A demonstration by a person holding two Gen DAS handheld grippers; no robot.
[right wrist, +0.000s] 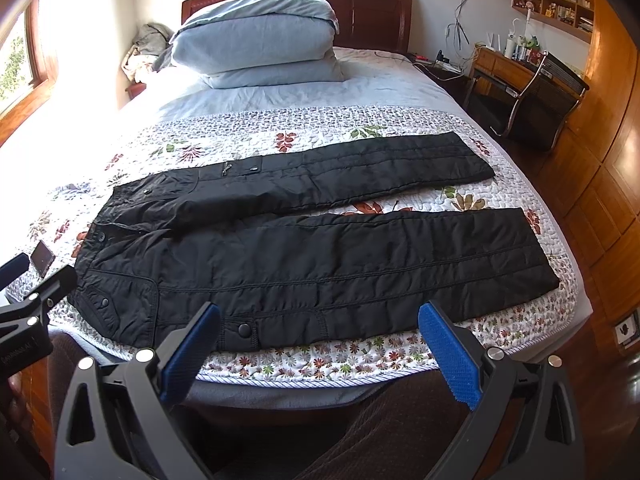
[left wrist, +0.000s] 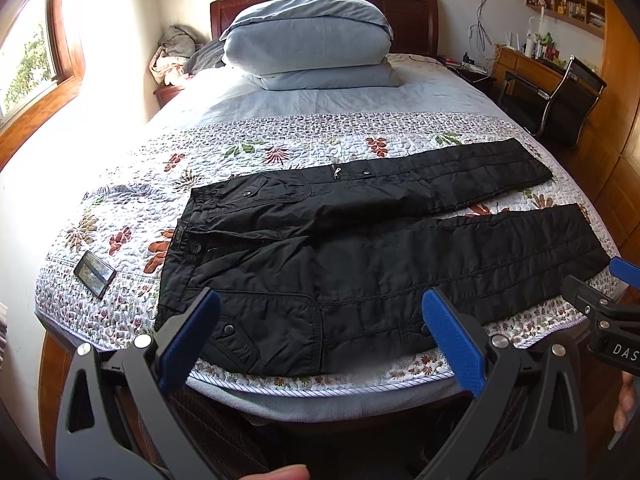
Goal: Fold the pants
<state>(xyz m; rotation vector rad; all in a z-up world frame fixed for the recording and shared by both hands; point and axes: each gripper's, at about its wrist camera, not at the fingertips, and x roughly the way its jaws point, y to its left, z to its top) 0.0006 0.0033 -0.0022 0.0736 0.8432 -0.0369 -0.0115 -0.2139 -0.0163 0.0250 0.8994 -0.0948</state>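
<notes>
Clearly the folding is only just beginning: the black pants (right wrist: 304, 248) are lying spread flat across the flowered quilt (right wrist: 320, 124) on the bed, waistband to the left, both legs running to the right and set a little apart, with no fold made so far. The left gripper (left wrist: 320, 340) is hovering over the near edge by the hip pocket, its blue pads (left wrist: 450, 344) spread wide and holding nothing. The right gripper (right wrist: 318, 346) is hanging just short of the near leg, jaws likewise wide and empty. Judging from this, the next move is calling for both grippers to come down on one leg's outer edge, one near the waist and one toward the cuff, pinching the cloth and carrying it over onto the other leg.

As for containers, none is taking part. A phone (left wrist: 95, 274) is lying on the quilt left of the waistband, near it but apart, and stacked pillows (left wrist: 308, 44) are sitting at the headboard, well apart.
</notes>
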